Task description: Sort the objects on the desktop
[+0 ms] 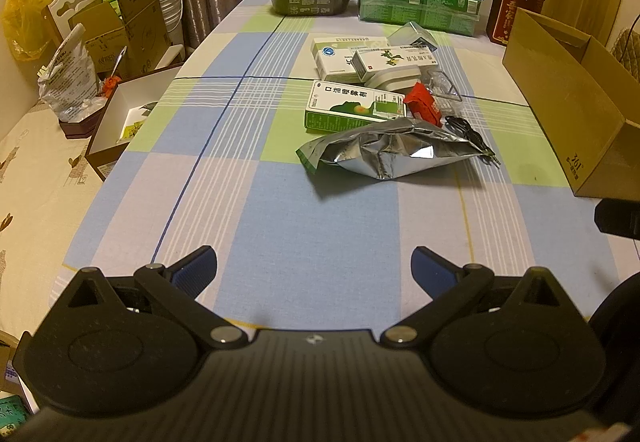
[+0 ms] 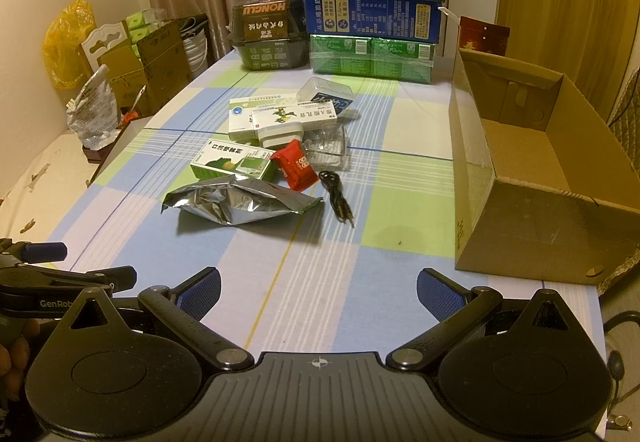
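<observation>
A pile of objects lies mid-table: a crumpled silver foil bag (image 1: 384, 151) (image 2: 240, 201), a green medicine box (image 1: 352, 109) (image 2: 232, 163), two white medicine boxes (image 1: 372, 59) (image 2: 276, 117), a red packet (image 1: 424, 103) (image 2: 296, 167), a black cable (image 1: 472, 137) (image 2: 338, 197) and clear plastic cases (image 2: 328, 147). My left gripper (image 1: 314, 272) is open and empty, low over the near table edge. My right gripper (image 2: 318, 292) is open and empty, also near the front edge. The left gripper's side shows at the left of the right wrist view (image 2: 44, 252).
An open cardboard box (image 2: 532, 177) (image 1: 572, 101) stands on the table's right side. Milk cartons (image 2: 372, 29) and a dark container (image 2: 268, 31) stand at the far edge. A white-lined open box (image 1: 120, 117) and bags sit off the table's left.
</observation>
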`<state>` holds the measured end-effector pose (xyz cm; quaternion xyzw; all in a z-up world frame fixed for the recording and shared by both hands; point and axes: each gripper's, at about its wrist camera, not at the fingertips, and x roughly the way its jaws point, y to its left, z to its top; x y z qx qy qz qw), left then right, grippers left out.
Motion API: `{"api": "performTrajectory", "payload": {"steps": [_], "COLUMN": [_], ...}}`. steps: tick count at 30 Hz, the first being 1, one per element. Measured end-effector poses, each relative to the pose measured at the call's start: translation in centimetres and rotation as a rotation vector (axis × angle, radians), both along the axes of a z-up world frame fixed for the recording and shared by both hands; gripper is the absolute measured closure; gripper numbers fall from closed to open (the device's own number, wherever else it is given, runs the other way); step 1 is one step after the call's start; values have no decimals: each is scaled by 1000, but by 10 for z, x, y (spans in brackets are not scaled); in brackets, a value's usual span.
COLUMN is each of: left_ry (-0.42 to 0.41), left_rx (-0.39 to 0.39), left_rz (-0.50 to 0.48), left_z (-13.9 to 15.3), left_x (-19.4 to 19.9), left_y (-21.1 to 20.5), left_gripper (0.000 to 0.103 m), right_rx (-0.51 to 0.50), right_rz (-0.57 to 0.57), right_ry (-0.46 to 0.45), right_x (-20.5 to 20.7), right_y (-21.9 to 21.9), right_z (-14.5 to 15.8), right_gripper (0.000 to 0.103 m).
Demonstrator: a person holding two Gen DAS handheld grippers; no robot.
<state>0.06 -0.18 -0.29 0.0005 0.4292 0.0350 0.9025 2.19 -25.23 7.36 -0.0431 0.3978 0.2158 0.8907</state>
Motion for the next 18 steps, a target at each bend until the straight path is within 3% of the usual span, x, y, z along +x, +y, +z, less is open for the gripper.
{"api": "performTrajectory", "payload": {"steps": [18], "left_ry": [-2], "left_rx": [0], "left_rz": [16], "left_z": [0], "left_x": [0], "left_y": [0], "left_gripper": [1], "right_rx": [-4], "right_rz": [1], "right_ry": [-1], "right_x": [0], "right_y": [1], "right_z": [-1], "right_gripper": [2]}}
